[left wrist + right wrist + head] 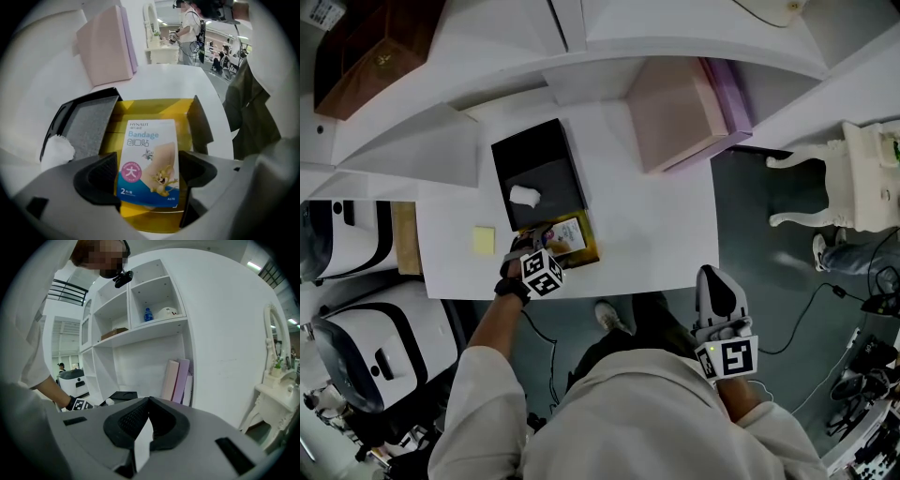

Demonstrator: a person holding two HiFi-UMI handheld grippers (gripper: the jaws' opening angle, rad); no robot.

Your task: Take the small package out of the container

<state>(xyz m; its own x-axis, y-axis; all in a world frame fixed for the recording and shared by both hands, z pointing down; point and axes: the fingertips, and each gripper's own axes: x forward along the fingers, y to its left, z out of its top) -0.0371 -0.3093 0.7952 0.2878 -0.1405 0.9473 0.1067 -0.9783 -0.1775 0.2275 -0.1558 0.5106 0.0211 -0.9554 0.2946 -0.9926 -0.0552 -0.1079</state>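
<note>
Two grippers are in very different poses. The left arm reaches forward over the near edge of the white table (656,234), forearm stretched out from a pale sleeve, and the left gripper (532,255) points away from the body and down into the yellow container (586,251).

In the left gripper view the jaws of the left gripper (149,173) are held wide. The small package (149,161), a blue-and-white bandage pack, fills the space between them. Each dark pad sits against one long edge of the pack, so it is held across its width. The pack's far end points away from the jaws, over the open yellow container (154,107) that lies directly under and beyond them.

Past the left jaw, touching the container, is an open black box (86,126) with a grey lining. A white wad (57,150) sits at its near left rim. Further ahead of the jaws, pink books (105,47) lean on the table.

The right arm is bent and kept close to the torso. The right gripper (718,281) hangs off the table's near edge, above the floor. Its jaws (149,420) are pressed together, with a thin white sliver at the seam that cannot be identified. They face the white shelving.
</note>
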